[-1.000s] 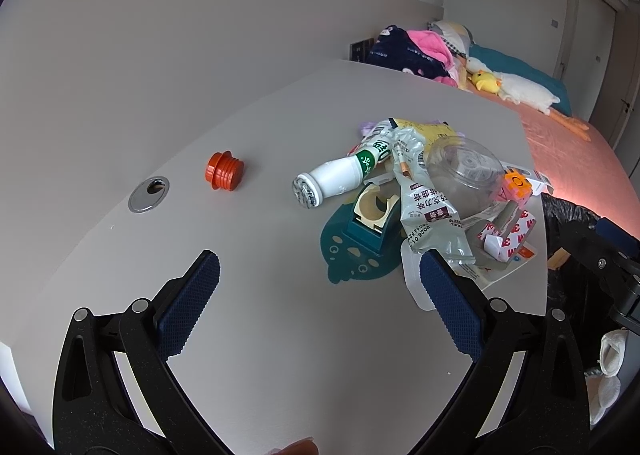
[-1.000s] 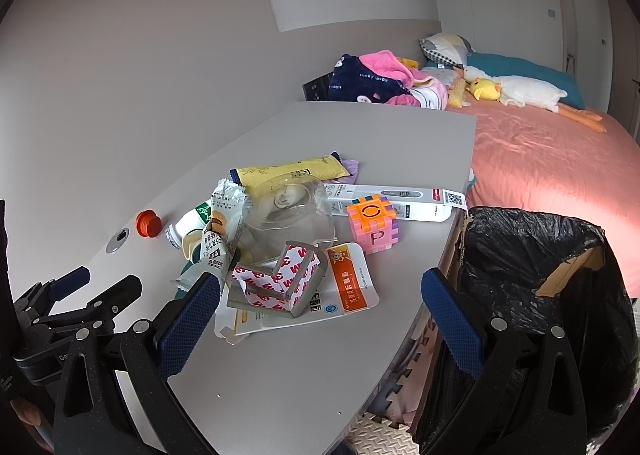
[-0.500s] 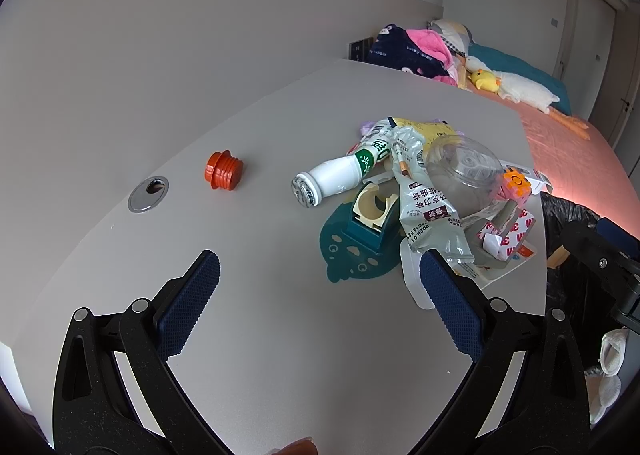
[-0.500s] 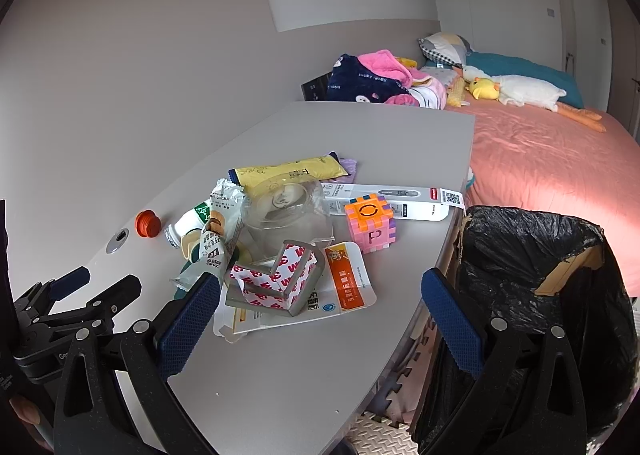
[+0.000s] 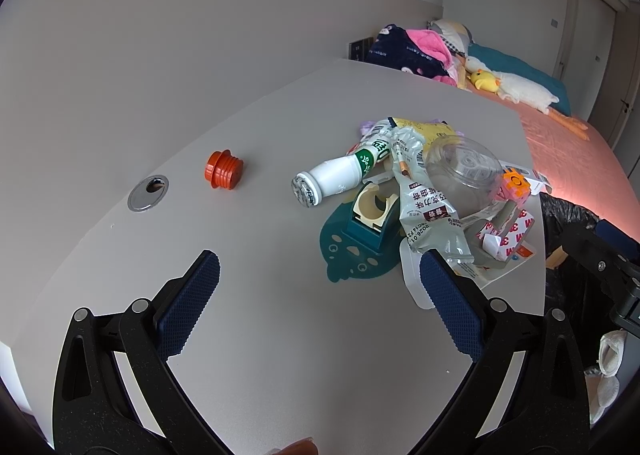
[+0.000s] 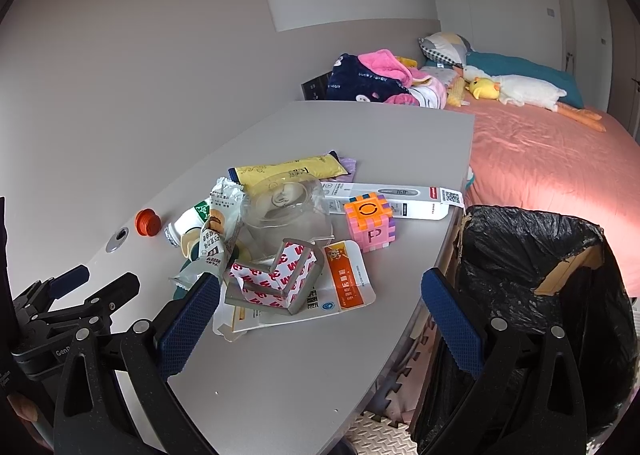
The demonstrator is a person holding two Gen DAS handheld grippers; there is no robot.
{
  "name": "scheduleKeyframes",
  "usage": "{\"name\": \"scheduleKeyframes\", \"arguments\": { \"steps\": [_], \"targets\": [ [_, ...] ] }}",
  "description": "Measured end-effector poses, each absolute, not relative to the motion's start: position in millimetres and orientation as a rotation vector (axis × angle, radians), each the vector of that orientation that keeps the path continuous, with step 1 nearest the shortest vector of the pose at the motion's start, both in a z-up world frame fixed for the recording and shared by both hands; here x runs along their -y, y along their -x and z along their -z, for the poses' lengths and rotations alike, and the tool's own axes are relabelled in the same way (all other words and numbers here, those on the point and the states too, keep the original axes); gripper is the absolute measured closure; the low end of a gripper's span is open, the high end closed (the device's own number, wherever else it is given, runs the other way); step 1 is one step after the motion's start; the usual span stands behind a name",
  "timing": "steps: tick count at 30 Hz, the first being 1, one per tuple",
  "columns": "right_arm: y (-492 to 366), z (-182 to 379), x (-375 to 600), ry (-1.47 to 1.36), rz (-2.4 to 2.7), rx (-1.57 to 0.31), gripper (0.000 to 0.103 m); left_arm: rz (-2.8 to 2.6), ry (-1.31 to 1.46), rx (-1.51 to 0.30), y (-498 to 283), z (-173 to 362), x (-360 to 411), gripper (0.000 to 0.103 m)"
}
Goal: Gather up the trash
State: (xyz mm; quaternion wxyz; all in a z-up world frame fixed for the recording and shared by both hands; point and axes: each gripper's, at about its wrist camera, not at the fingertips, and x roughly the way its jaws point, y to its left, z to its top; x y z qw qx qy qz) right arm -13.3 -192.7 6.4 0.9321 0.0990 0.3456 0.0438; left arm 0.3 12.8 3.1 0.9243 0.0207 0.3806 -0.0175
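Left gripper (image 5: 316,287): jaws spread wide, holding nothing, above bare table (image 5: 256,335) short of the litter pile.
Right gripper (image 6: 320,299): jaws spread wide, empty, over the table's near edge; its left finger (image 6: 188,319) sits just beside the pile, its right finger (image 6: 452,319) is in front of the bin.
Snack wrapper (image 5: 430,211): silvery, crumpled, lying across the tape dispenser and reaching toward the left gripper's right finger (image 5: 448,311).
Tape dispenser (image 5: 370,217): dark teal with a cream core, standing on a teal fish-shaped mat (image 5: 344,259).
White bottle (image 5: 336,179): on its side, green label, foil end facing the camera, touching the pile.
Clear plastic tub (image 6: 286,211): tipped, in the middle of the pile.
3M packaging (image 6: 276,275): red-and-white bent strip resting on a flat white card (image 6: 344,287) with an orange panel.
Yellow packet (image 6: 286,171): flat, at the far side of the pile.
Thermometer box (image 6: 396,197): long, white, at the table's right edge.
Puzzle cube (image 6: 370,221): orange and pink, just beside that box.
Orange cap (image 5: 224,169): alone, well apart from the pile, near a metal grommet (image 5: 148,187).
Bin (image 6: 532,275): black-lined, open, standing off the table's right edge beside the bed (image 6: 552,151).
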Motion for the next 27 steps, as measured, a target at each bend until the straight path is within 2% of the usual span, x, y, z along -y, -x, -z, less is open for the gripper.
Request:
{"name": "scheduleKeyframes", "arguments": {
  "steps": [14, 17, 19, 25, 27],
  "targets": [
    [6, 6, 192, -0.208, -0.122, -0.746, 0.003, 0.021, -0.029, -0.799, -4, 2, -19, 0.006],
    [2, 12, 192, -0.219, -0.139, -0.768, 0.017, 0.047, -0.003, -0.813, -6, 4, -22, 0.006],
    [-2, 17, 193, -0.237, -0.151, -0.795, 0.033, 0.065, 0.014, -0.823, -8, 6, -24, 0.006],
    [-9, 25, 193, -0.262, -0.159, -0.811, 0.046, 0.081, 0.021, -0.831, -14, 9, -29, 0.006],
    [-12, 25, 192, -0.267, -0.162, -0.813, 0.046, 0.086, 0.042, -0.841, -17, 10, -33, 0.006]
  ]
}}
